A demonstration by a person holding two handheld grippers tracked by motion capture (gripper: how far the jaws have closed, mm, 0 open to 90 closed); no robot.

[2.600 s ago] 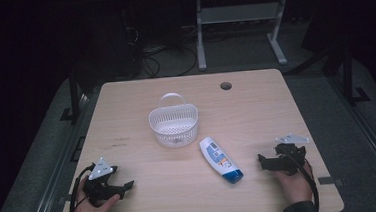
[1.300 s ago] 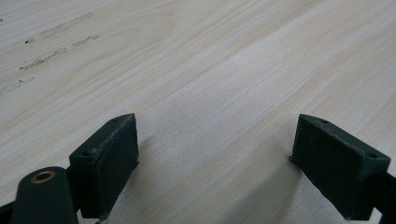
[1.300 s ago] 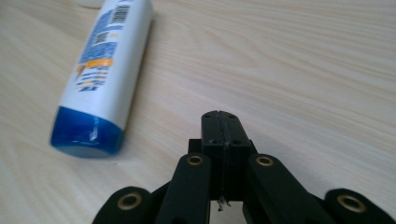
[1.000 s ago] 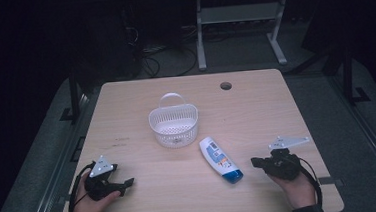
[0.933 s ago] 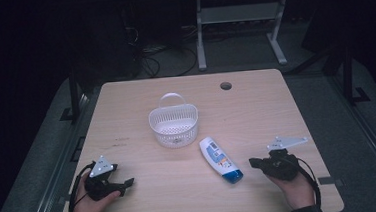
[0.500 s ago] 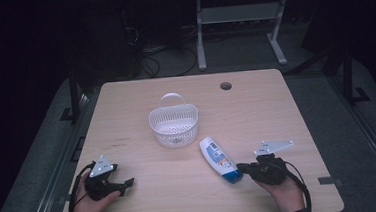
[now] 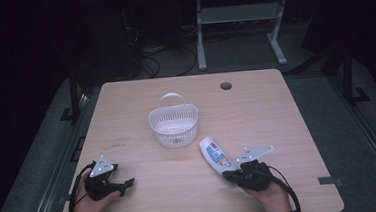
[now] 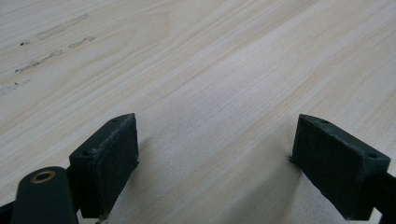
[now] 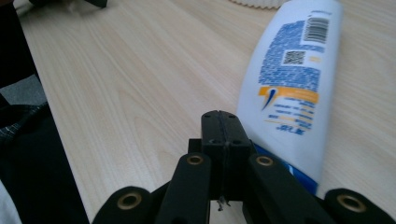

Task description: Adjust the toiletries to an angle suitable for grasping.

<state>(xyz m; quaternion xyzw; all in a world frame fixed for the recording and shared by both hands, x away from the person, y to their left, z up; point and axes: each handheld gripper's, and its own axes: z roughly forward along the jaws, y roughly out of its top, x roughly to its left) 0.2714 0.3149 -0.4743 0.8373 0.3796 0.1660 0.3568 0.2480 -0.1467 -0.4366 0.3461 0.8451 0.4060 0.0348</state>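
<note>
A white bottle [image 7: 215, 154] with a blue cap lies label-up on the wooden table [image 7: 277, 120], just right of centre, cap end toward the front. My right gripper [image 7: 230, 177] rests at that cap end. In the right gripper view its jaws are pressed flat together, so the right gripper [image 9: 222, 126] is shut on nothing, and the bottle [image 9: 294, 79] lies just to their right. At the front left, my left gripper [image 7: 126, 186] sits low over the table. Bare wood shows between the wide-apart jaws of the left gripper [image 8: 215, 154], which is open.
A white perforated basket [image 7: 174, 128] with a handle stands at the table's centre, just behind the bottle; its rim [image 9: 261, 3] shows in the right gripper view. A cable hole [image 7: 225, 86] is near the far edge. Faint scuff marks [image 8: 51, 51] are on the wood.
My right gripper has slid left from the table's right side up to the bottle's cap end. The left gripper, bottle and basket have stayed where they were.
</note>
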